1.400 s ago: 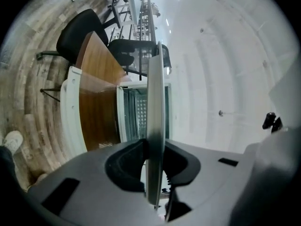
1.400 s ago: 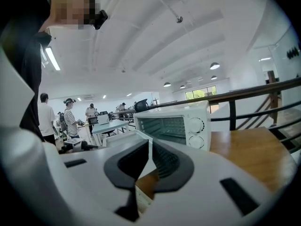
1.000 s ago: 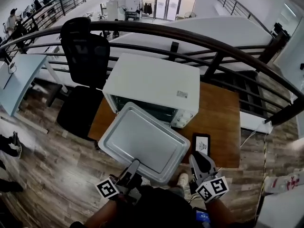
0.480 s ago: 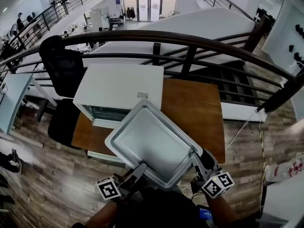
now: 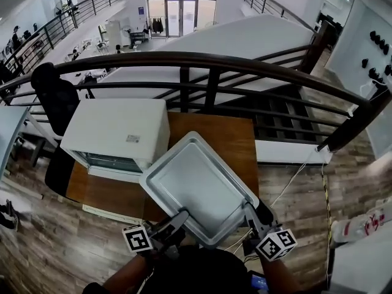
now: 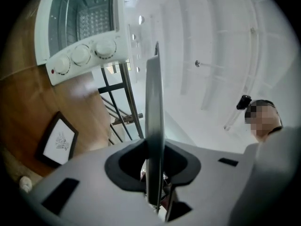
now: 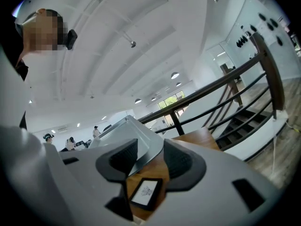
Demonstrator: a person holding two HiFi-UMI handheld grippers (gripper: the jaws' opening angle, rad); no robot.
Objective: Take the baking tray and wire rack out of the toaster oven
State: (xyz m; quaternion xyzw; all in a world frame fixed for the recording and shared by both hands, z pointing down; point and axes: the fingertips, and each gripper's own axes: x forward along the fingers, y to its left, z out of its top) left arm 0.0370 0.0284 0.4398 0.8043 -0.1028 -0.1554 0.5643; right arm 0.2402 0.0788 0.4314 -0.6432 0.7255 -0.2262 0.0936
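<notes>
The silver baking tray [image 5: 193,185] hangs level above the wooden table [image 5: 229,133], to the right of the white toaster oven [image 5: 116,130]. My left gripper [image 5: 179,216] is shut on the tray's near rim. In the left gripper view that rim [image 6: 154,126] stands edge-on between the pads. My right gripper [image 5: 251,212] is at the tray's near right corner. Its jaws have just been opening and now stand open, with the tray's rim [image 7: 124,135] lying between them beside the left pad. A wire grid [image 6: 96,20] shows inside the oven [image 6: 80,27].
A small black-framed card [image 7: 146,192] lies on the table under the tray, seen also in the left gripper view [image 6: 56,140]. A dark curved railing [image 5: 208,66] runs behind the table. A black office chair [image 5: 52,97] stands left of the oven.
The tray has been carried right, from just in front of the oven's mouth to over the right part of the table. Both grippers moved with it.
</notes>
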